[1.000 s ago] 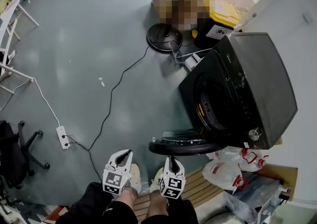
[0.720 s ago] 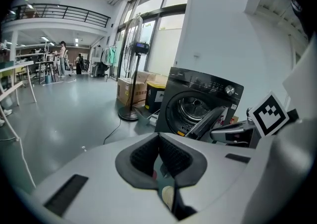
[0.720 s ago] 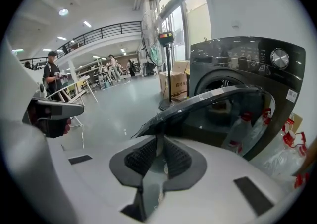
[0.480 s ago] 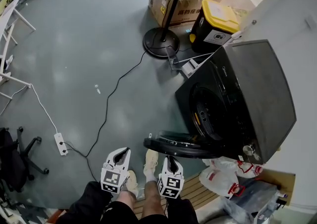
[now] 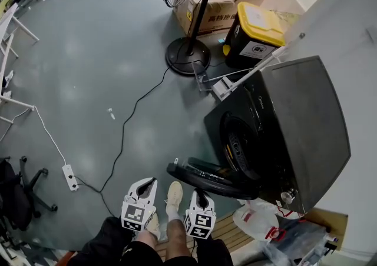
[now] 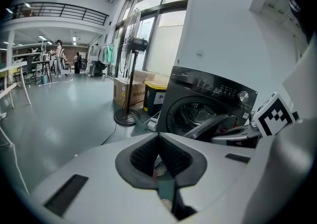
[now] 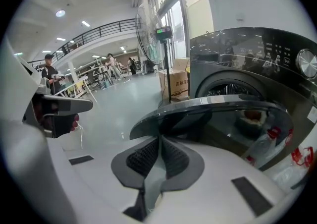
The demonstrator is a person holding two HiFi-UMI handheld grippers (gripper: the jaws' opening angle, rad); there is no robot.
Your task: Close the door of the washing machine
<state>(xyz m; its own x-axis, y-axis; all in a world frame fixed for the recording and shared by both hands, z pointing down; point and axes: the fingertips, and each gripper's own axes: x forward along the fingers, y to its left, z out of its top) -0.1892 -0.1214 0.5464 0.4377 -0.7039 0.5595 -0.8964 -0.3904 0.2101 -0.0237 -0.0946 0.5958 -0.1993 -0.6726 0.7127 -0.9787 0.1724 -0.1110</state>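
Head view: black front-loading washing machine [image 5: 294, 123] at frame right, drum mouth facing left. Its round door [image 5: 206, 179] stands wide open, swung out nearly flat at lower centre. Both grippers are low in frame, side by side above the person's legs. Left gripper [image 5: 143, 183] clenched, tips meeting, nothing between them; apart from the door. Right gripper [image 5: 200, 195] just below the door's near edge; contact unclear. Its jaws have just been closing and meet at the tips, empty; in the right gripper view the door's dark rim spans mid-frame just past them. Fan [image 5: 187, 53], cardboard box [image 5: 215, 12] and yellow-lidded bin [image 5: 256, 29] at upper centre. Black cable [image 5: 126, 123] crosses the grey floor [image 5: 76, 65].
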